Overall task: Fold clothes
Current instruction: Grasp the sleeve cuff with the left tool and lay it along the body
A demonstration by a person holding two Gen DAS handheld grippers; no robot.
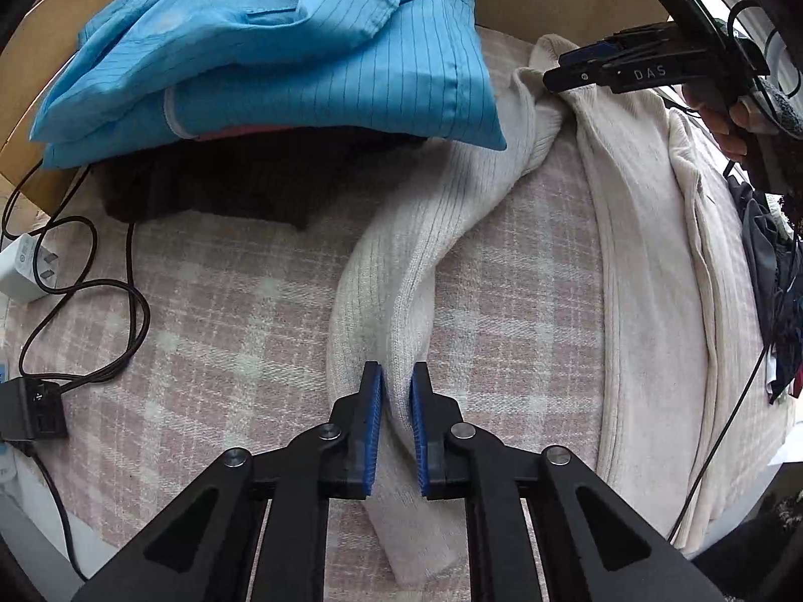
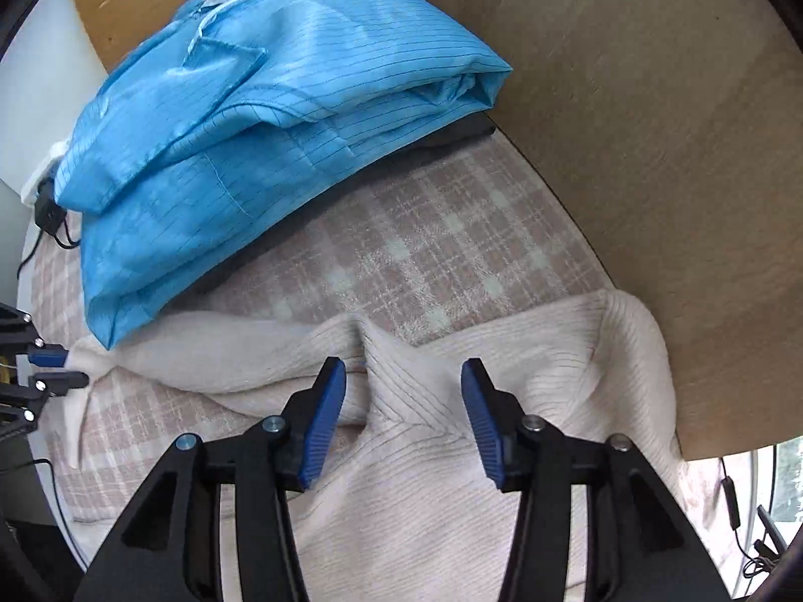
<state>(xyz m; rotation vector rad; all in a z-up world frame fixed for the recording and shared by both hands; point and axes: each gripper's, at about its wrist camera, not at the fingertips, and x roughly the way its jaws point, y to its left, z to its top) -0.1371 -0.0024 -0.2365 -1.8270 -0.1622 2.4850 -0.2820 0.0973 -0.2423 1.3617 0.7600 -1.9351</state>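
Note:
A cream ribbed sweater (image 1: pixel 647 261) lies on the bed, with one long sleeve (image 1: pixel 401 271) stretched out from it. My left gripper (image 1: pixel 396 376) is shut on that sleeve near its cuff end, fabric pinched between the blue pads. In the right wrist view the same left gripper (image 2: pixel 60 368) shows at the left edge, holding the sleeve tip. My right gripper (image 2: pixel 404 381) hangs open just over the sweater (image 2: pixel 416 476), where the sleeve meets the body; a raised fold sits between its pads without being pressed. From the left wrist view the right gripper (image 1: pixel 554 72) touches down at the sweater's far end.
A folded blue pinstriped garment (image 1: pixel 281 50) (image 2: pixel 251 150) tops a stack with a dark garment (image 1: pixel 226 185) beneath. A pink plaid bedspread (image 1: pixel 226 326) covers the bed. A wooden headboard (image 2: pixel 652 150) rises behind. A white charger (image 1: pixel 25 266), cables and a black box (image 1: pixel 30 411) lie left.

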